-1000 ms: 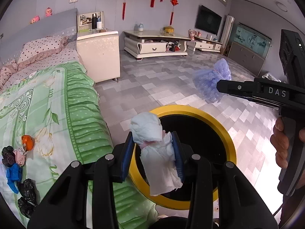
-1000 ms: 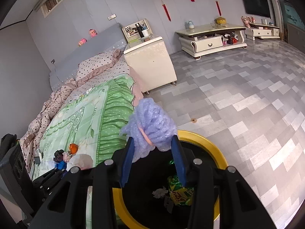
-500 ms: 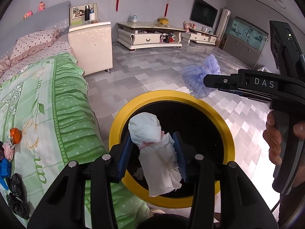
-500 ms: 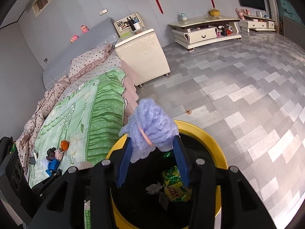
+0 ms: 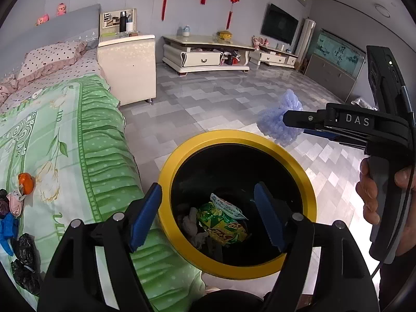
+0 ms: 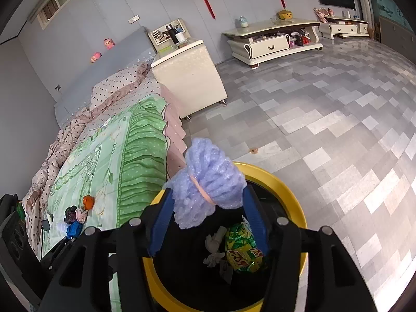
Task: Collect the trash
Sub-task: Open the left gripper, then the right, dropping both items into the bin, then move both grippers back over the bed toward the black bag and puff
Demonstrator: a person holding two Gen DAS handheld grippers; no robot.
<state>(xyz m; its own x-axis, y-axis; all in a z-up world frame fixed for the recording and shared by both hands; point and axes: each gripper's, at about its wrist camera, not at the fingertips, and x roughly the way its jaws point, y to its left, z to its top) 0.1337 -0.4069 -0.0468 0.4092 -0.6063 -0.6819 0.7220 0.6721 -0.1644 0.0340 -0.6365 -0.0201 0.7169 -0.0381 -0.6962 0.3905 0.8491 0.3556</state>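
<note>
bin: round black trash bin w/ yellow rim (image 6: 280,179), straight below both grippers
R gripper (image 6: 208,208): jaws just been opening, crinkly blue plastic-wrap bundle (image 6: 208,182) betw pads, over bin's near rim
L gripper (image 5: 208,215): jaws just opened wide, empty, over bin centre

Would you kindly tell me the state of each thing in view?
left gripper: jaws just opened wider, nothing between them
right gripper: jaws just opened wider, purple foam bundle between fingers
yellow-rimmed bin: uncovered, wrappers inside
trash pieces on bed: uncollected

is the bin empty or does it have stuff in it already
Not empty. Inside the bin lie a green snack wrapper and crumpled tissue, with much of the dark bottom bare.
</note>
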